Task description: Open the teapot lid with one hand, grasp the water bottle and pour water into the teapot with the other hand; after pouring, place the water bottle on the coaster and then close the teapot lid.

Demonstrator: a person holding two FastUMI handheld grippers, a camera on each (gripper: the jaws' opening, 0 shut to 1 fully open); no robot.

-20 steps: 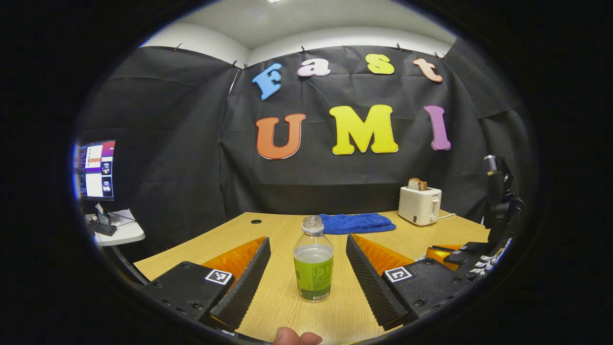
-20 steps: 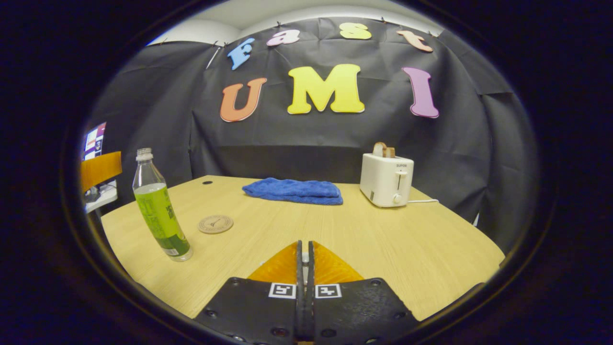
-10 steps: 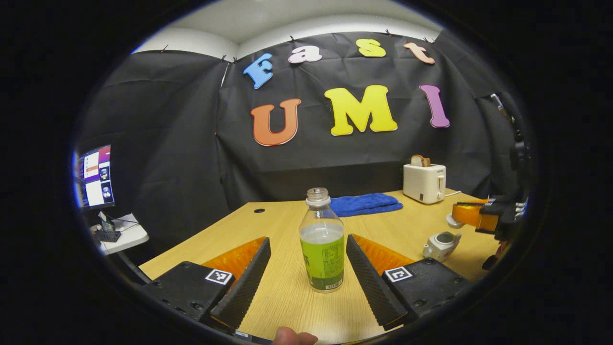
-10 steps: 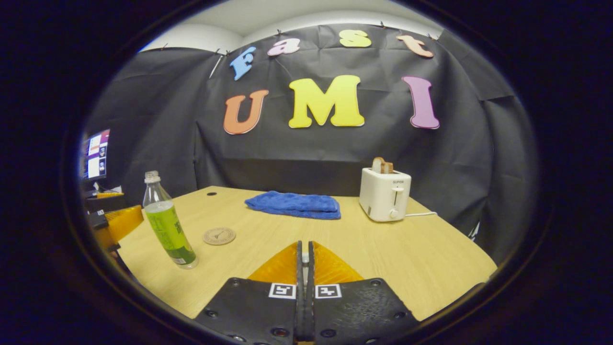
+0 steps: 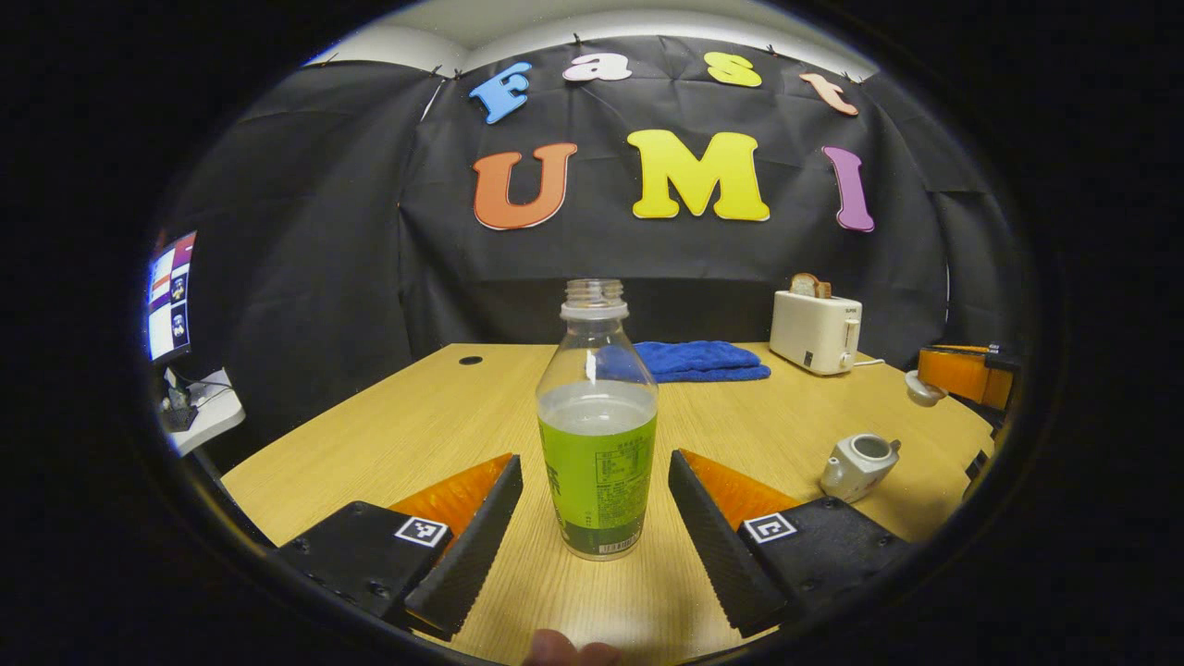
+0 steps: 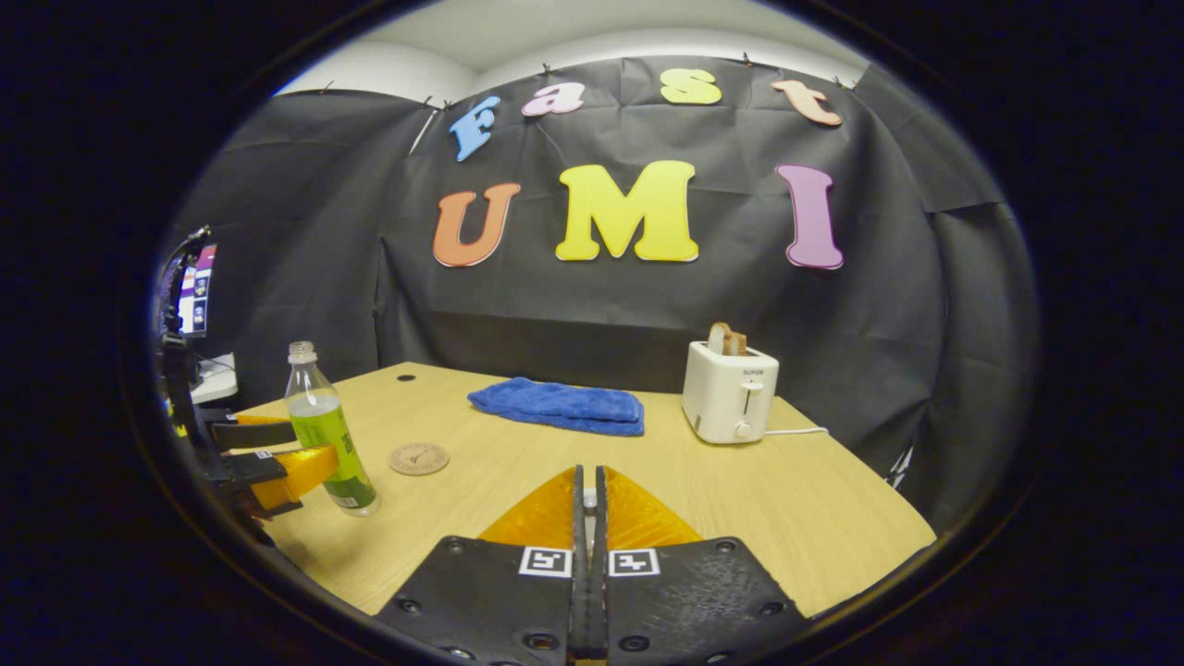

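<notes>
Broadly, noted a wooden counter (image 5: 416, 416) carrying everything. Saw at its far side a white toaster (image 5: 814, 331) and, just beside it, a folded blue towel (image 5: 689, 359). Found the uncapped bottle (image 5: 598, 416) upright near the front, partly filled, between the widely parted left tongs (image 5: 594, 462), with a gap on either side and neither finger touching. Spotted the small white teapot (image 5: 856, 465) to the right, its mouth uncovered. Picked out the round coaster (image 6: 418, 458) bare, near the bottle. Found the right tongs (image 6: 588, 474) pinched almost together on the lid (image 5: 923, 389), held up off the counter, apart from the teapot.
</notes>
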